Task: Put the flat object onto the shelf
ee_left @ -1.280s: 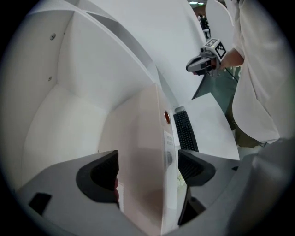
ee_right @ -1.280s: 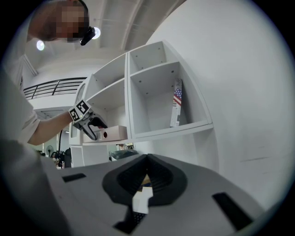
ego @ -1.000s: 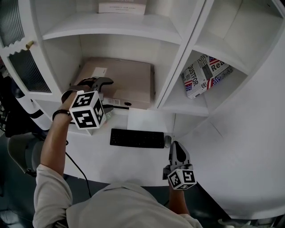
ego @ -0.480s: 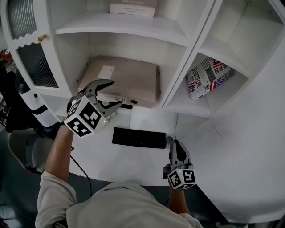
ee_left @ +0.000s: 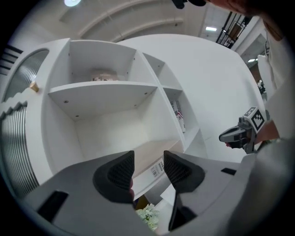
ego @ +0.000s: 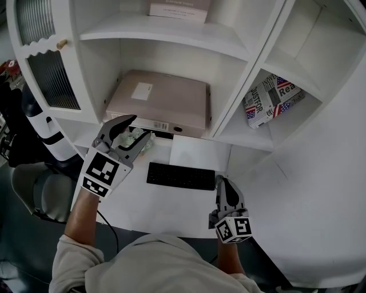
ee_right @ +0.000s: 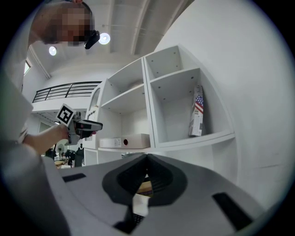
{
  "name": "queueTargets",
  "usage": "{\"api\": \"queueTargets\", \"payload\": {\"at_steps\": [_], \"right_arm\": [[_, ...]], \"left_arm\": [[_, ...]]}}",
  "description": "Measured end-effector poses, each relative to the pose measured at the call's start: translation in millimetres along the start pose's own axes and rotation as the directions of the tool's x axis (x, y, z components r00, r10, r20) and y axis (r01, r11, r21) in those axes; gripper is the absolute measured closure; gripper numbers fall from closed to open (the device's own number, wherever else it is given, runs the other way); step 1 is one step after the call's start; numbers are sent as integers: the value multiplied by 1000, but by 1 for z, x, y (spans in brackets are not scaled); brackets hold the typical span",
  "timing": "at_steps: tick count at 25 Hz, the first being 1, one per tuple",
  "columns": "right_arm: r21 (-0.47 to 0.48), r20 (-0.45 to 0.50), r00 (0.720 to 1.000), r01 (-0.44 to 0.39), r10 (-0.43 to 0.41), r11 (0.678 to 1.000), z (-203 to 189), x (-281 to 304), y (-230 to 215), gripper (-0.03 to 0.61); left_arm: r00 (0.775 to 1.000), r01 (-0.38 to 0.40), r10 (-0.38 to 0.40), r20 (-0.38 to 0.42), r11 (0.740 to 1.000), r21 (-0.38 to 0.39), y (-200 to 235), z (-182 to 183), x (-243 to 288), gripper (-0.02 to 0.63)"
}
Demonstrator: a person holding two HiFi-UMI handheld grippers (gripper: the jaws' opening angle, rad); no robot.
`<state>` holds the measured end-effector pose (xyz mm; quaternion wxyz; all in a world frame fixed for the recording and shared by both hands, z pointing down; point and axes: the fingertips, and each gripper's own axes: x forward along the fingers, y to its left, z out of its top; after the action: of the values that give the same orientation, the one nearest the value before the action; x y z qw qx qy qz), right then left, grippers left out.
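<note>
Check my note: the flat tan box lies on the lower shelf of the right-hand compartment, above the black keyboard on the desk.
One slip: the flat tan box lies on the lower shelf of the left-hand compartment, above the black keyboard on the desk; the right-hand one holds a flag-printed packet. The head view shows this.

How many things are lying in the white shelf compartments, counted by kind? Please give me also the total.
Boxes: 2, the flat box low on the left and a smaller box one level above it.
Flag-printed packages: 1, the package on the right.
Total: 3
</note>
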<state>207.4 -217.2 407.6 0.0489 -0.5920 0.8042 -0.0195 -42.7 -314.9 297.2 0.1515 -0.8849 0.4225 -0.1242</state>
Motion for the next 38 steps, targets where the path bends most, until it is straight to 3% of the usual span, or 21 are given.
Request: {"api": "queueTargets", "payload": {"at_steps": [6,11,20,30,38], "right_arm": [[-19,8,1000,-16,16,1000,6,3,13,575],[-37,12,999,-30,30,999,11,3,25,575],[-64,19,999,-43,44,997,17,-1,43,577],[-75,22,999,-41,43,996,18,-11,54,577],[-82,23,999,-38,40,996,19,-16,59,577]], "left_arm": [[995,-87,94,37,984,-157,6,-17,-29,467],[987,-147,157,28,962,-230,7,-35,-51,489],[972,-228,233,-18,927,-297,2,-67,-83,582],[958,-283,282,-54,899,-333,-5,-92,-109,598],[951,-307,303,-63,897,-317,-8,-100,-120,607]]}}
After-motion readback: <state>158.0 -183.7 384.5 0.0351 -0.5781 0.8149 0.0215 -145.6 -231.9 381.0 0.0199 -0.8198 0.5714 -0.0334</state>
